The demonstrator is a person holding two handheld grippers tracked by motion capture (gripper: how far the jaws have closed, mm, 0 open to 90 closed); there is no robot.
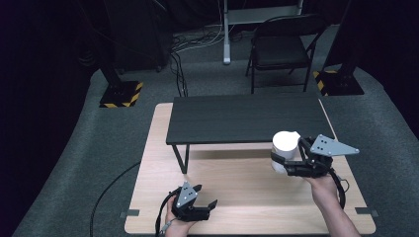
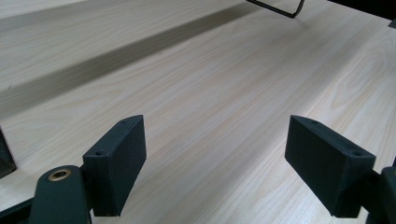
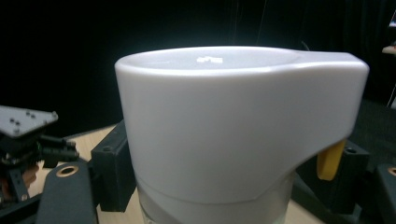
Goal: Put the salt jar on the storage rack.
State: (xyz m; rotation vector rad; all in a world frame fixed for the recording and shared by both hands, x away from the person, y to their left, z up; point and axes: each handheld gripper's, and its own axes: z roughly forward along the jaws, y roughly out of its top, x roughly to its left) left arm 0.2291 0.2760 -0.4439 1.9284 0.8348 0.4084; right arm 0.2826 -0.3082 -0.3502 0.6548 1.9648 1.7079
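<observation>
Fingers [image 3: 112,170] of my right gripper [image 1: 291,158] are clamped on the lower body of a white cup [image 1: 285,144], one black pad on each flank. In the right gripper view the cup [image 3: 233,130] stands upright between them, with a broad lip jutting out to one side at the rim and a small yellow piece [image 3: 329,161] showing beside the far pad. From the high view I see the cup held clear of the bench [image 1: 237,192], just in front of the near right corner of the low black shelf [image 1: 247,118] that stands on the bench, with my right hand [image 1: 323,185] behind the gripper body.

My left gripper [image 1: 205,196] has its fingers [image 2: 116,163] spread wide apart with nothing between them; the left gripper view looks along them at bare pale wood grain. This gripper sits low at the near left part of the bench, well apart from the cup, held in my left hand [image 1: 175,224], its cable trailing off the near edge.

Beyond the bench, on the grey carpet, stands a black folding chair [image 1: 279,47].
</observation>
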